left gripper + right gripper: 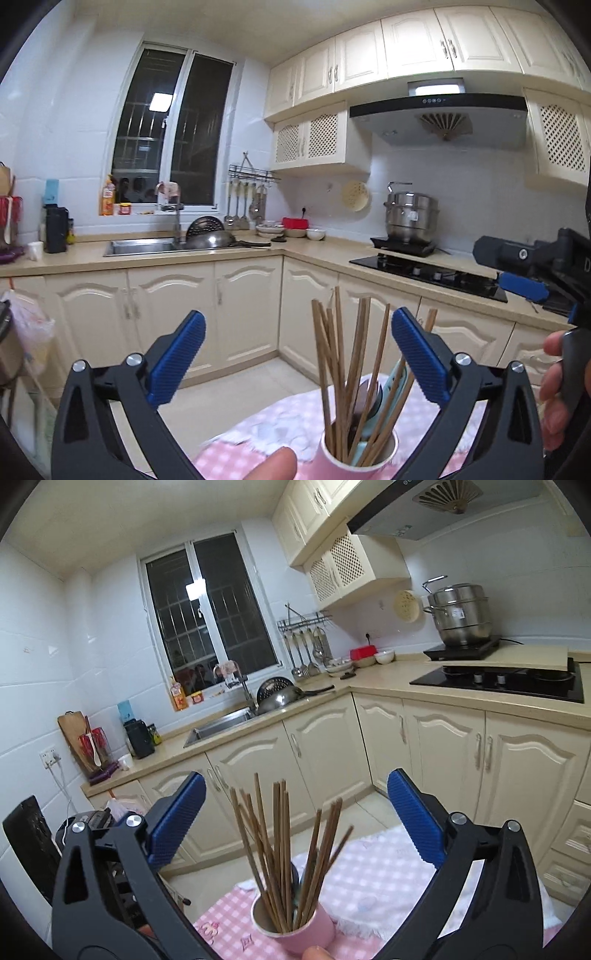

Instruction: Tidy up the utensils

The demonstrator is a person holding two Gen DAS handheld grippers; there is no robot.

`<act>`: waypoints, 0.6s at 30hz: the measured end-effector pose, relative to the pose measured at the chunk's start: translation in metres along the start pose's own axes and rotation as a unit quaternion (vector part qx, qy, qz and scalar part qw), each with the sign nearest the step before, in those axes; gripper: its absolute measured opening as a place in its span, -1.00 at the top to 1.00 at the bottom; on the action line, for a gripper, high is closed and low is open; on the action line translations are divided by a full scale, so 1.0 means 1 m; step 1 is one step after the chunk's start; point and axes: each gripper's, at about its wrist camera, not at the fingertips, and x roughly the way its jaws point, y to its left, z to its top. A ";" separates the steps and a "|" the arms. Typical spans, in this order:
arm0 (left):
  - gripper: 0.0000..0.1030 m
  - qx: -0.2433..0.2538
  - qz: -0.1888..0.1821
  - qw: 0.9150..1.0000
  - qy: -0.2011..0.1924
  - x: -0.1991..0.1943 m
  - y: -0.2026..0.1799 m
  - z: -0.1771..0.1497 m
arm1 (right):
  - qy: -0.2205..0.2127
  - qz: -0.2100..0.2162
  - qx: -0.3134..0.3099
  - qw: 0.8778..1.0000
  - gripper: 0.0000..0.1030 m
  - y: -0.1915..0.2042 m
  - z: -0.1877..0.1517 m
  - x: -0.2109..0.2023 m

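Note:
A pink cup [343,461] stands low in the left wrist view on a pink checked cloth [258,424]. It holds several brown chopsticks [332,354] and a pale green utensil [384,398]. My left gripper [297,354] is open above and around the chopstick tops, holding nothing. The right gripper's body [524,266] shows at the right edge there. In the right wrist view the same cup [295,926] with chopsticks [284,849] sits between the open fingers of my right gripper [295,812], which is empty. A fingertip [314,952] shows at the cup's base.
The cloth-covered table [376,871] stands in a kitchen. Behind are cream cabinets [207,310], a sink with a pan [210,242], a black hob [498,681] and a steel steamer pot [461,616]. A hand [554,387] grips the right tool.

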 end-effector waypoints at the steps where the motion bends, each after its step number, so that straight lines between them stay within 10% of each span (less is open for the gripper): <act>1: -0.91 0.001 0.005 1.000 0.004 -0.006 0.000 0.002 | 0.003 -0.002 -0.002 1.000 -0.88 0.001 0.000 -0.004; 18: -0.91 0.004 0.065 0.997 0.046 -0.108 0.001 0.011 | 0.058 -0.030 -0.038 0.997 -0.88 0.029 -0.038 -0.079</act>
